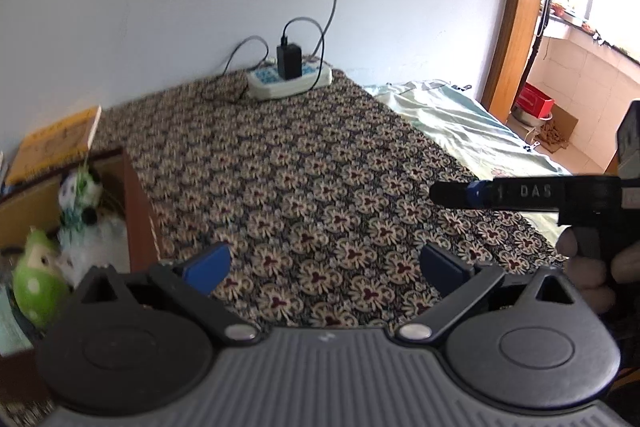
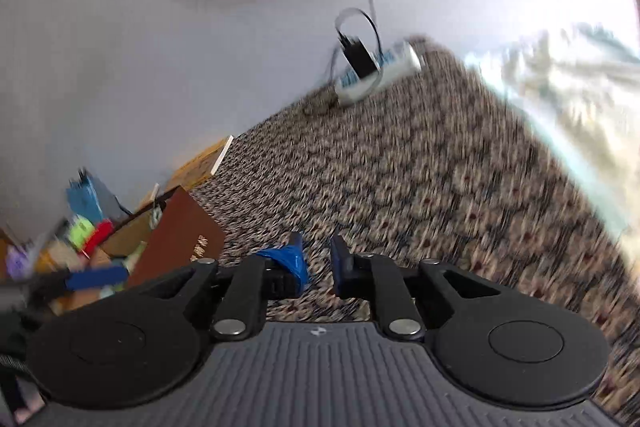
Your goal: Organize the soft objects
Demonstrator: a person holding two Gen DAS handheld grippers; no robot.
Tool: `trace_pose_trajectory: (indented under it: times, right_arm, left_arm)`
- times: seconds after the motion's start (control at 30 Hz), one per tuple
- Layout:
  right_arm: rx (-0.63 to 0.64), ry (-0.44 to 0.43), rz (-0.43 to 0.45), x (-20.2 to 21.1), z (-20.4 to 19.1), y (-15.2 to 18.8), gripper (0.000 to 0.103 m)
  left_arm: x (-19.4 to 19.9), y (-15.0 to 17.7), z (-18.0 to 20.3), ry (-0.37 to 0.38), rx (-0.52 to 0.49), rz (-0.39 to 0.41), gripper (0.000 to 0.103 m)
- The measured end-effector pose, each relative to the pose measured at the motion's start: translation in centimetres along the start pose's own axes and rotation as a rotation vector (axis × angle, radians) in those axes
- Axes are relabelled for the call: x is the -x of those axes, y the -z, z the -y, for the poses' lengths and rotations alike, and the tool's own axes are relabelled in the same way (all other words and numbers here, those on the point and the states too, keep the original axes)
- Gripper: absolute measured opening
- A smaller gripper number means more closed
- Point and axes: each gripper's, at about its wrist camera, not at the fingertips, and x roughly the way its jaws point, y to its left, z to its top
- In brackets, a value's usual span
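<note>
My left gripper (image 1: 324, 267) is open and empty above the floral-patterned cloth (image 1: 300, 167). To its left an open brown box (image 1: 136, 203) holds soft toys: a white and green plush (image 1: 80, 199) and a green dotted plush (image 1: 36, 287). My right gripper (image 2: 318, 259) is open by a narrow gap with nothing between the pads, above the same cloth (image 2: 420, 187). It also shows in the left wrist view (image 1: 452, 193) at the right, held side-on. The brown box (image 2: 176, 243) sits at the left in the blurred right wrist view.
A white power strip (image 1: 290, 79) with a black charger and cables lies at the far edge by the wall. A yellow book (image 1: 56, 143) lies behind the box. A pale green bedsheet (image 1: 460, 119) lies to the right. Colourful items (image 2: 84, 235) sit left of the box.
</note>
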Motion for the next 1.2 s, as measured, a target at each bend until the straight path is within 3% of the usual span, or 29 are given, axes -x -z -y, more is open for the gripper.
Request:
trace_pose_trajectory:
  times: [0.07,0.2,0.33,0.47,0.73,1.0,1.2]
  right_arm:
    - [-0.034,-0.021,-0.008,-0.3,0.1,0.1,0.0]
    - [0.026,-0.019,-0.017,-0.8,-1.3,0.3,0.0]
    - [0.133,0.1,-0.004,-2.0,-2.6,0.6,0.0]
    - [0.186,0.193,-0.075,-3.4,-3.1,0.7,0.001]
    - [0.229,0.309,-0.117,-4.9,-3.3,-0.8,0.004]
    - [0.255,0.365,-0.115,-4.5,-3.9,-2.4,0.007]
    - [0.251,0.377,-0.151,-4.8,-5.4,-2.6,0.009]
  left_arm:
    - [0.1,0.4,-0.6,0.009,0.034,0.003,0.1]
    - [-0.2,1.1,-2.1,0.015,0.112,-0.018,0.1]
    - [-1.2,1.4,-3.0,-0.006,0.168,-0.071,0.1]
    - [-2.6,0.6,-3.1,-0.038,0.198,-0.131,0.1]
    - [-5.2,-1.8,-1.3,-0.133,0.145,-0.181,0.1]
    - [-4.4,-4.2,-0.5,-0.256,0.107,-0.136,0.1]
    - [-1.5,-5.2,-2.3,-0.353,0.16,-0.097,0.1]
